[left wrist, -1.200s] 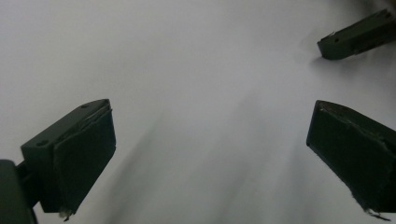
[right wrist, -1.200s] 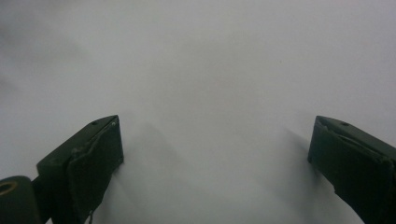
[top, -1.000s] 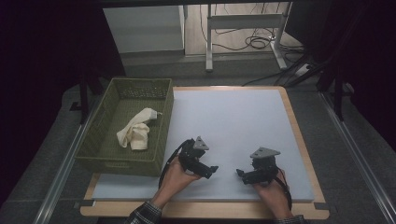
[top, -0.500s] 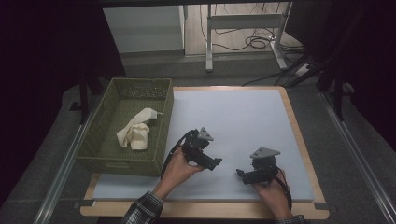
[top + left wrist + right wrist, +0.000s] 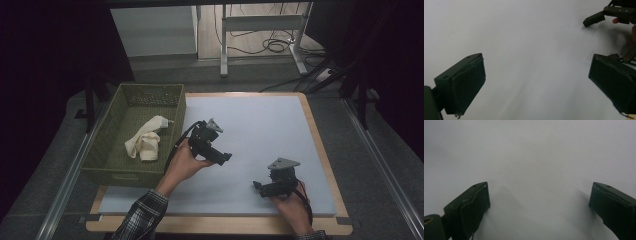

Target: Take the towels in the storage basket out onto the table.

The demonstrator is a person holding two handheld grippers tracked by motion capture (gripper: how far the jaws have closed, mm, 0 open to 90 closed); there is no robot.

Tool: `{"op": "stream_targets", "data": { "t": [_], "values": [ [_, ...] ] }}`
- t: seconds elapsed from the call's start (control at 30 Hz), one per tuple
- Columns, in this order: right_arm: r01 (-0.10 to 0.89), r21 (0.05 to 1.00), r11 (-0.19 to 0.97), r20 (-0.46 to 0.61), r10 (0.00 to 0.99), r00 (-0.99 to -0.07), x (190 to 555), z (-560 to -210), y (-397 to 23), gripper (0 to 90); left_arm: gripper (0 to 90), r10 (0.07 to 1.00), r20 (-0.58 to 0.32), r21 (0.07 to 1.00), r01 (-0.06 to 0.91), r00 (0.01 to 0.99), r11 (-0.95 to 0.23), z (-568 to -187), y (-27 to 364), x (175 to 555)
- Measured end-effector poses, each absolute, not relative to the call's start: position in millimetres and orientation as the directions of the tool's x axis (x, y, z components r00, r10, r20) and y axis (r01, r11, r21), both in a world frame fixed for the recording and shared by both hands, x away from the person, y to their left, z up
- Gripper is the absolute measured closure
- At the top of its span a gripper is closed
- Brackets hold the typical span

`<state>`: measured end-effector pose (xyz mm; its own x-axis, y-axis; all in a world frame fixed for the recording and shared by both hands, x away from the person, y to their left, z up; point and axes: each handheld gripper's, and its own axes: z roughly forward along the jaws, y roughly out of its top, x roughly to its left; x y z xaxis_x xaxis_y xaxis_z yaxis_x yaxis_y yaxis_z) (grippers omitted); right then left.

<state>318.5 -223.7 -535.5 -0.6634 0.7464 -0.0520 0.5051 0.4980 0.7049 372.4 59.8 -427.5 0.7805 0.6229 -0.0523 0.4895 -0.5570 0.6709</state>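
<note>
Lifted and swung farther since before, the left gripper (image 5: pixel 226 158) hovers jaws spread, empty, likely heading for the cream cloth (image 5: pixel 145 141) in the green basket (image 5: pixel 112 172) left; the right gripper (image 5: pixel 257 185) rests near, released.

In the left gripper view the left tongs (image 5: pixel 535 82) are cut by the frame: the jaw on the picture's right runs off the right and bottom edges, and the other loses its base at the lower left corner. The right tongs (image 5: pixel 596 18), far off at the top right, are clipped by the top edge. In the high view the cloth (image 5: pixel 145 141) in the basket (image 5: pixel 112 170) is too bunched to identify, and both sleeves leave the bottom edge.
</note>
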Motion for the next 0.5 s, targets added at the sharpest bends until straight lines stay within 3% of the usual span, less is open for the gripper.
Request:
{"op": "stream_targets", "data": {
  "t": [0.5],
  "values": [
    [0.506, 0.705, 0.497, -0.051, 0.747, -0.663, 318, -535, -224, 3.4, 1.3, 0.681, -0.039, 0.667, 0.527, 0.731, -0.527, -404, 96, 394]
  ]
}}
